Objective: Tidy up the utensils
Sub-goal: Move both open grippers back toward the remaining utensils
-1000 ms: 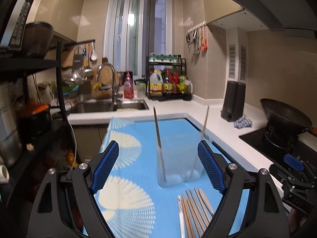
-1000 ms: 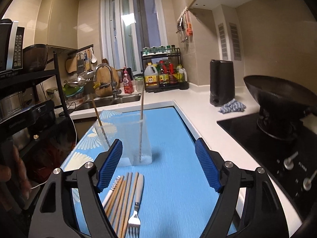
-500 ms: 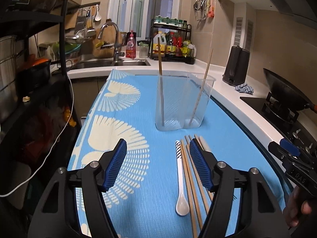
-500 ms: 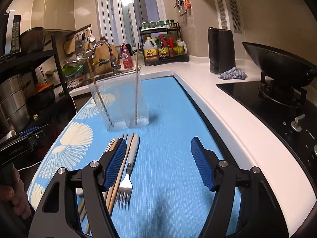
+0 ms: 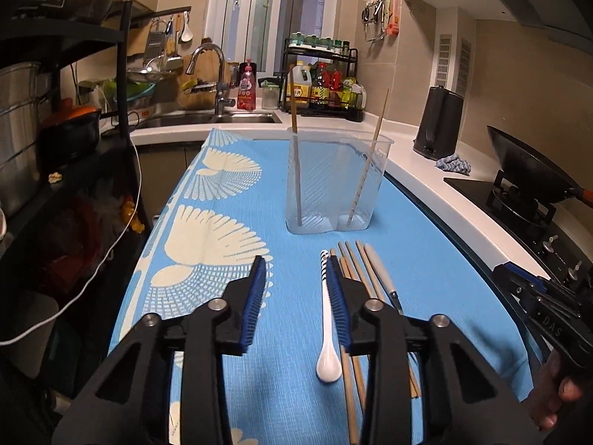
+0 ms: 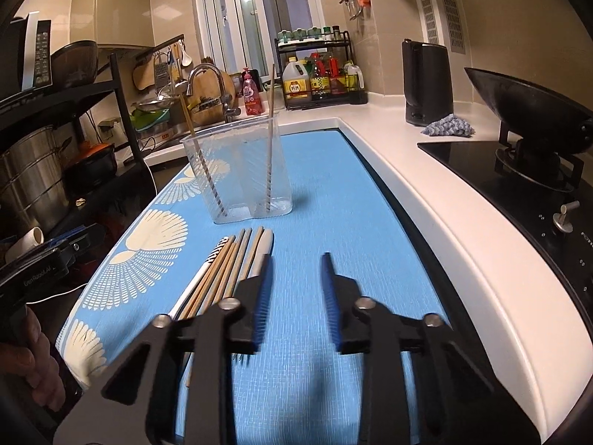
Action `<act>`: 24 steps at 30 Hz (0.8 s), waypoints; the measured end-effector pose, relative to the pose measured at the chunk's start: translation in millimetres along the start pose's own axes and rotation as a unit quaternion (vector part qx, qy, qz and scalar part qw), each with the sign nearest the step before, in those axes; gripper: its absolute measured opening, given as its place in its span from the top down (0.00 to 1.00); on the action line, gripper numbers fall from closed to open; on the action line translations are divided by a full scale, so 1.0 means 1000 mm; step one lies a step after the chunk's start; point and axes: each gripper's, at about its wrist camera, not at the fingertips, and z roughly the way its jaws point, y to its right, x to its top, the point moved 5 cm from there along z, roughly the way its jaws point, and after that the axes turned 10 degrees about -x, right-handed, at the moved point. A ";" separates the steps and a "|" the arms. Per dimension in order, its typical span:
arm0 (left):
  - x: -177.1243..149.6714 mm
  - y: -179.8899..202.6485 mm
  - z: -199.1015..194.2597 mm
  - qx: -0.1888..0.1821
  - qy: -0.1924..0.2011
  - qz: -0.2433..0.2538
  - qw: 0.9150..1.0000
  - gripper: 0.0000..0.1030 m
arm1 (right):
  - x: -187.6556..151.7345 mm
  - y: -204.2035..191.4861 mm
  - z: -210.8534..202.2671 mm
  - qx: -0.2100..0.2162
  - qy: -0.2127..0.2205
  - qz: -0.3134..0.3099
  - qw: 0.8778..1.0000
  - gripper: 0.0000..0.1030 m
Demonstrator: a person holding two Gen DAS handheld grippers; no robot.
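On the left stood a black shelving rack (image 5: 122, 74) holding steel pots, with the sink faucet (image 5: 211, 70) behind it. A blue mat with cream fan patterns (image 5: 222, 222) covered the counter.

The left gripper (image 5: 296, 296) hung low over the mat, its jaws closing. Only bare mat lay between them; the white spoon (image 5: 328, 333) with a striped handle lay just beside the inner face of the right-hand finger, and no pad pressed on it, so the gripper grasped nothing.

At centre, beyond both grippers, a clear plastic utensil holder (image 5: 333, 185) stood upright on the mat. One wooden chopstick (image 5: 294, 111) stood in its left part and a second chopstick (image 5: 378, 126) leaned in its right part.

Just in front of the holder, the remaining utensils lay side by side in a row: the spoon, then a bundle of wooden chopsticks (image 6: 222, 274), then a fork (image 5: 378, 270) with a pale handle.

The right gripper (image 6: 296, 296) hovered immediately right of that row, its jaws closing on empty mat, blurred in the right wrist view. Its left-hand finger overlapped the fork's handle; contact could not be determined.

Further right were a black kettle (image 6: 426, 81), a grey-blue cloth (image 6: 448, 126) and a wok (image 6: 533, 111) on the hob.
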 end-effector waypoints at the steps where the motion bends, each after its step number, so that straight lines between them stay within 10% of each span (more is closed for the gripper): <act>1: -0.002 -0.002 0.000 0.001 -0.002 -0.004 1.000 0.74 | -0.002 0.001 0.002 0.001 -0.005 0.003 1.000 0.90; 24: -0.063 -0.009 0.033 -0.052 -0.086 -0.089 0.991 0.82 | -0.055 -0.034 0.042 0.081 -0.109 0.028 0.990 0.77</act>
